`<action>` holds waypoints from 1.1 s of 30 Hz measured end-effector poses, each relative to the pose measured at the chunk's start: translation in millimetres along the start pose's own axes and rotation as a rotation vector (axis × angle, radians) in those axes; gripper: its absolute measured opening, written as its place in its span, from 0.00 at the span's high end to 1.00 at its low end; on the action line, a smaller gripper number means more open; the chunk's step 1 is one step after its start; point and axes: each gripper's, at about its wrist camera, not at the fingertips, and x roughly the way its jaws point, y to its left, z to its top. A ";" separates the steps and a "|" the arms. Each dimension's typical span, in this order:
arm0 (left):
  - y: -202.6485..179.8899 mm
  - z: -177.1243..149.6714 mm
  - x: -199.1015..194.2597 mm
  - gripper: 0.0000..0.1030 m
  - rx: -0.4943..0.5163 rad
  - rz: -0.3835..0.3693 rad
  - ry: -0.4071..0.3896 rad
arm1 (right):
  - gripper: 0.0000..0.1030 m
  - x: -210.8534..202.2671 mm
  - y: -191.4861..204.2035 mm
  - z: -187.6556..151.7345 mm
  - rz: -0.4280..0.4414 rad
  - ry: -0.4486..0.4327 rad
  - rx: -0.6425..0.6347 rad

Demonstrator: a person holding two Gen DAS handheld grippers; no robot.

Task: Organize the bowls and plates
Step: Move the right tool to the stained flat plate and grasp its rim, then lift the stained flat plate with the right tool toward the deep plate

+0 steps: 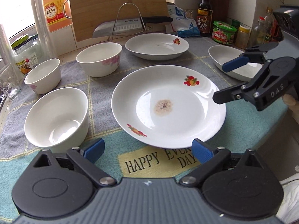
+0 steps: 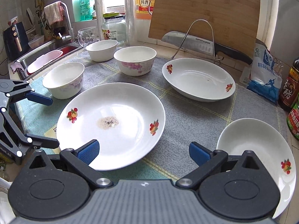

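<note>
A large white plate with fruit prints and a brown stain (image 1: 168,106) (image 2: 112,125) lies in the middle of the mat. A second fruit-print plate (image 1: 156,45) (image 2: 198,79) lies behind it, and a third (image 1: 233,61) (image 2: 261,153) at the right. Three white bowls stand to the left: a near one (image 1: 56,117) (image 2: 64,79), a small one (image 1: 44,75) (image 2: 101,50) and a pink-flowered one (image 1: 99,58) (image 2: 135,60). My left gripper (image 1: 148,152) (image 2: 50,122) is open and empty at the large plate's near edge. My right gripper (image 2: 143,154) (image 1: 220,83) is open and empty by that plate's right rim.
A grey and teal mat (image 1: 104,85) covers the counter. A cutting board (image 1: 117,5), a knife in a wire rack (image 1: 129,25), a salt bag (image 2: 265,78), sauce bottles and jars (image 1: 223,32) line the back. A glass mug (image 2: 86,37) and a sink (image 2: 46,56) are at the left.
</note>
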 end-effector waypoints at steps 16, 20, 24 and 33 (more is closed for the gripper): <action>2.0 -2.3 28.2 0.05 0.158 -0.125 -0.001 | 0.00 55.2 7.9 22.3 0.079 0.115 0.043; 3.9 -0.8 32.1 0.06 0.167 -0.147 -0.007 | 0.00 61.7 2.4 27.8 0.099 0.125 0.047; 3.2 0.5 33.6 0.07 0.190 -0.157 -0.014 | 0.01 67.8 -4.9 35.1 0.138 0.148 0.053; 3.0 3.4 36.4 0.08 0.211 -0.163 -0.006 | 0.13 84.0 -18.6 52.6 0.199 0.244 0.047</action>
